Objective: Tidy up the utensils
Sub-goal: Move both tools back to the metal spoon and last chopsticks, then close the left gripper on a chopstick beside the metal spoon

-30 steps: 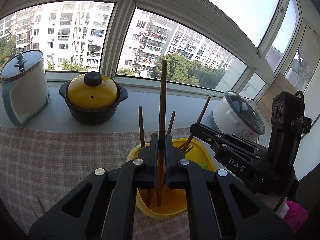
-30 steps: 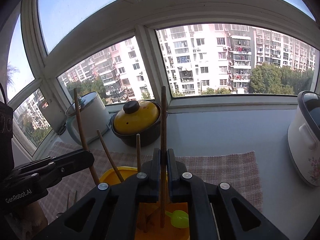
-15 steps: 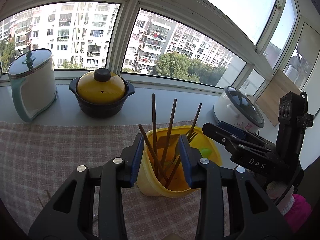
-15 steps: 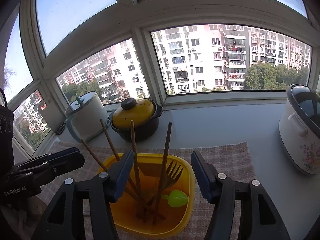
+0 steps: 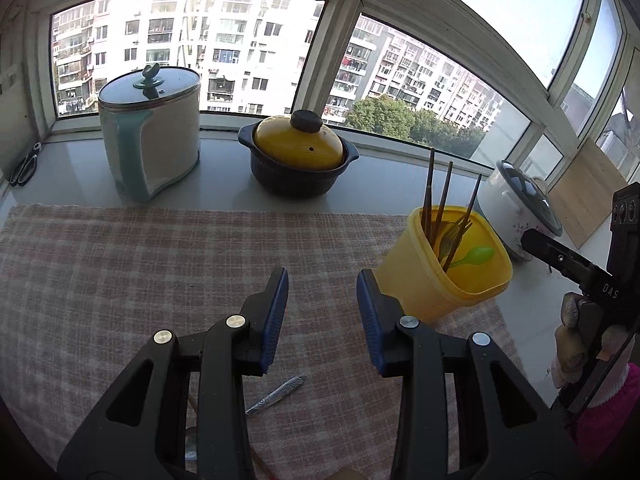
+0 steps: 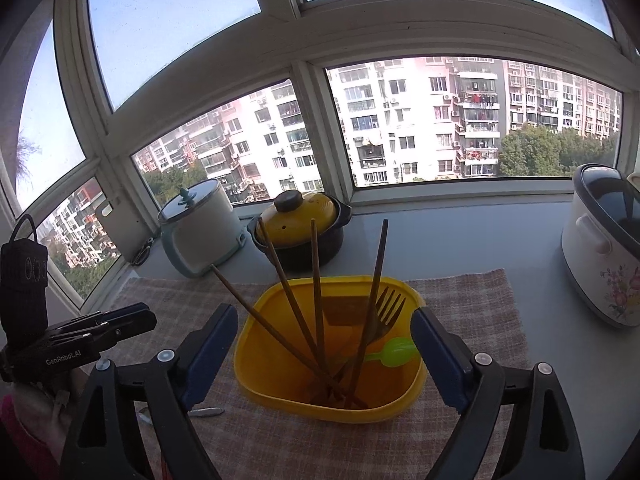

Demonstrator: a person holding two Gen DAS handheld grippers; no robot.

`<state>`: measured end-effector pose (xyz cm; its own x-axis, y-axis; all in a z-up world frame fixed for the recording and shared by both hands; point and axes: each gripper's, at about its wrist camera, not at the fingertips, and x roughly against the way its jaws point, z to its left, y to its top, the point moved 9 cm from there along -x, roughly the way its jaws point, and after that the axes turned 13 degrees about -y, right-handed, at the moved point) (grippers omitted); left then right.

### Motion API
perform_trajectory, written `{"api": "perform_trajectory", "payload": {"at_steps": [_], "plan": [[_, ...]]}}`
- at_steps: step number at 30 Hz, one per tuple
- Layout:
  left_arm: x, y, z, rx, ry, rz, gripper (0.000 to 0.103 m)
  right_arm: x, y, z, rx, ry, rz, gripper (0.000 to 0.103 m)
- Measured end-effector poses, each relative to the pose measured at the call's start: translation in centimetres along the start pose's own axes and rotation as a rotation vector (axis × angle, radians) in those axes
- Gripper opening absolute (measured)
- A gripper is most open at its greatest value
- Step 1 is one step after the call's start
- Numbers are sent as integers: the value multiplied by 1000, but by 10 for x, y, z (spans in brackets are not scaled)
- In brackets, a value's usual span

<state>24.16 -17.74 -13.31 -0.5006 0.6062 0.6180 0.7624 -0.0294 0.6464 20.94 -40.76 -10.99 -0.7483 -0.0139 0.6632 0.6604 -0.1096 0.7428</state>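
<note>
A: What's nearest the left gripper (image 5: 322, 312)?

B: Its jaws are spread over the checked mat (image 5: 160, 256), holding nothing. A metal handle (image 5: 276, 395) lies on the mat just below the fingers.

A: And the right gripper (image 6: 324, 354)?

B: Spread wide too, and empty. The yellow tub (image 6: 332, 360) sits on the mat between its fingers, not touched by them.

A: What's in the tub?

B: Four chopsticks (image 6: 316, 300) leaning at different angles, a fork (image 6: 386, 312) with tines up, and a green spoon (image 6: 394, 354) against the right wall.

A: Further back?

B: On the sill, a yellow-lidded pot (image 5: 298, 160) and a white cooker (image 5: 150, 132) to its left. A rice cooker (image 6: 604, 248) stands off the mat on the right.
</note>
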Motion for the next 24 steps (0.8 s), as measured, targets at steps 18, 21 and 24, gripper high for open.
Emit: {"api": "perform_trajectory", "payload": {"at_steps": [18, 21, 24], "plan": [[3, -94, 113, 211, 104, 170, 35, -3, -70, 77, 106, 121, 154, 84], [-7, -105, 123, 276, 88, 202, 35, -6, -80, 86, 142, 131, 171, 82], [-14, -112, 129, 306, 89, 222, 35, -9, -85, 94, 164, 142, 185, 80]]}}
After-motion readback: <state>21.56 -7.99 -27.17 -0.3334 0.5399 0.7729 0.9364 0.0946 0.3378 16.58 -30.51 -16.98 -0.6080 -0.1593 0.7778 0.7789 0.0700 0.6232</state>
